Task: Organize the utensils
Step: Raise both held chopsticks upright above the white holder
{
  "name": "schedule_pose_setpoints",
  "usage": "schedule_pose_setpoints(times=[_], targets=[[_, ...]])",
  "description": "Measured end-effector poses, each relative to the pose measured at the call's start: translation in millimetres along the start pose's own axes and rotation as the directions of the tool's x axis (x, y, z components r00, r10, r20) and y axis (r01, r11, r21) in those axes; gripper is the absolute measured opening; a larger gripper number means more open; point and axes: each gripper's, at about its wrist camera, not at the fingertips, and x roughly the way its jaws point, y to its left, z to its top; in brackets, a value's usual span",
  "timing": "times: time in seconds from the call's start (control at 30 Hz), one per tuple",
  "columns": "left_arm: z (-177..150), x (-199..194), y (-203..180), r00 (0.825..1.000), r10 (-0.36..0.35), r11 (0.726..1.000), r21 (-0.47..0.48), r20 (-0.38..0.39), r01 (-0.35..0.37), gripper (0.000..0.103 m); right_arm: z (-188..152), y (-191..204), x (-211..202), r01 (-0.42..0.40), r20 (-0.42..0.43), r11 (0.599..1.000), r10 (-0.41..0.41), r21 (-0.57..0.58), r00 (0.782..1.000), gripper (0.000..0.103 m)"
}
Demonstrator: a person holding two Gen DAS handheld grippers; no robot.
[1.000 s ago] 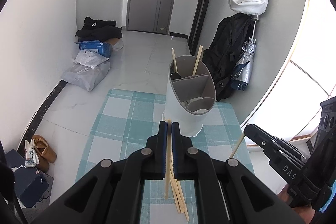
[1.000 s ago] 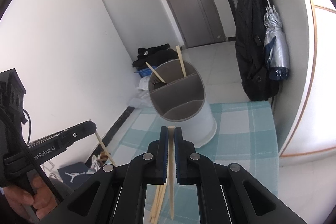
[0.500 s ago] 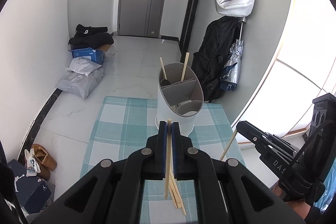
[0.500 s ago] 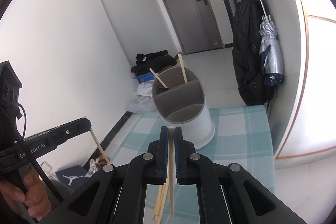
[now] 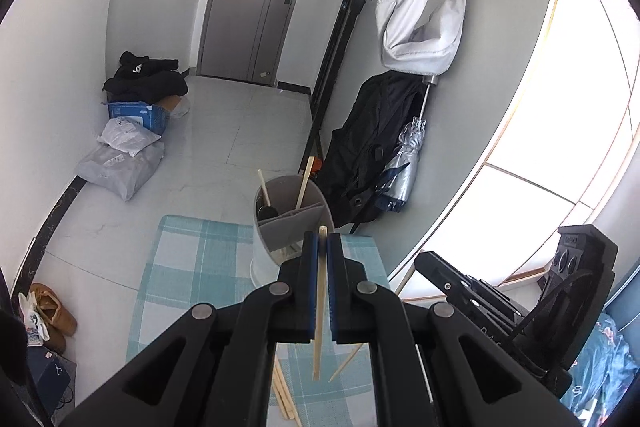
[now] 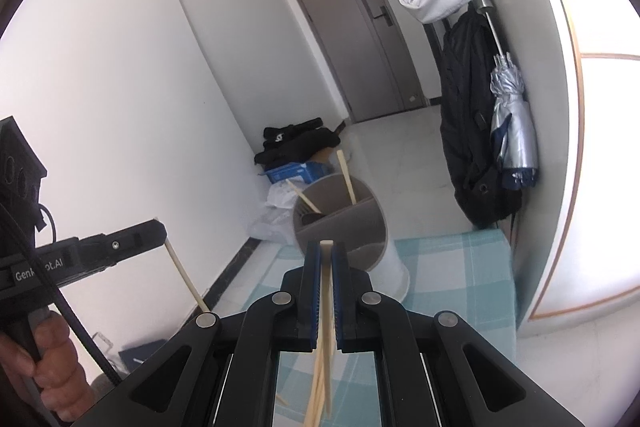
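Observation:
A white utensil holder [image 5: 294, 227] with grey dividers stands at the far end of a table under a teal checked cloth [image 5: 192, 267]; it also shows in the right wrist view [image 6: 344, 227]. A ladle and a chopstick stand in its back compartment. My left gripper [image 5: 322, 239] is shut on a wooden chopstick [image 5: 319, 307], held upright high above the cloth. My right gripper [image 6: 327, 247] is shut on another chopstick [image 6: 325, 327], also raised. Several loose chopsticks [image 5: 285, 395] lie on the cloth below.
A black backpack [image 5: 364, 147] and a folded silver umbrella [image 5: 404, 163] lean on the wall to the right of the table. Bags, a blue box [image 5: 136, 113] and black clothes lie on the floor at the far left. Shoes [image 5: 52, 311] sit beside the table.
Both grippers have risen and pulled back from the holder, each still holding its chopstick. The holder now looks smaller and lower in both views.

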Motion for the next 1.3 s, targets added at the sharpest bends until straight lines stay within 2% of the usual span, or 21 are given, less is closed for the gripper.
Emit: schedule_pose_setpoints(times=[0.23, 0.53, 0.67, 0.77, 1.0, 1.17, 1.3], targets=[[42, 4, -9, 0.999, -0.039, 0.999, -0.010, 0.033, 0.039, 0.001, 51, 6, -6, 0.004, 0.051, 0.998, -0.001, -0.060, 0.999, 0.005], [91, 15, -1, 0.995, -0.070, 0.997, -0.041, 0.067, 0.073, 0.001, 119, 24, 10, 0.005, 0.098, 0.982, 0.013, -0.187, 0.995, 0.005], [108, 22, 3, 0.994, -0.048, 0.998, -0.036, 0.095, 0.051, 0.001, 141, 27, 26, -0.011, 0.106, 0.980, 0.032, -0.197, 0.994, 0.005], [120, 24, 8, 0.991, -0.049, 0.998, -0.029, 0.126, 0.053, 0.001, 153, 29, 38, -0.018, 0.115, 0.978, 0.043, -0.207, 0.992, 0.005], [135, 47, 24, 0.991, -0.023, 0.999, -0.025, 0.135, 0.026, 0.001, 176, 26, 75, -0.030, 0.120, 0.977, 0.057, -0.212, 0.991, 0.005], [136, 68, 38, 0.992, -0.004, 1.000, -0.017, 0.127, 0.006, 0.001, 181, 24, 103, -0.031, 0.106, 0.975, 0.055, -0.221, 0.993, 0.005], [131, 84, 47, 0.993, -0.037, 0.999, -0.012, 0.113, 0.039, 0.001, 176, 23, 123, -0.006, 0.092, 0.971, 0.029, -0.237, 0.995, 0.005]])
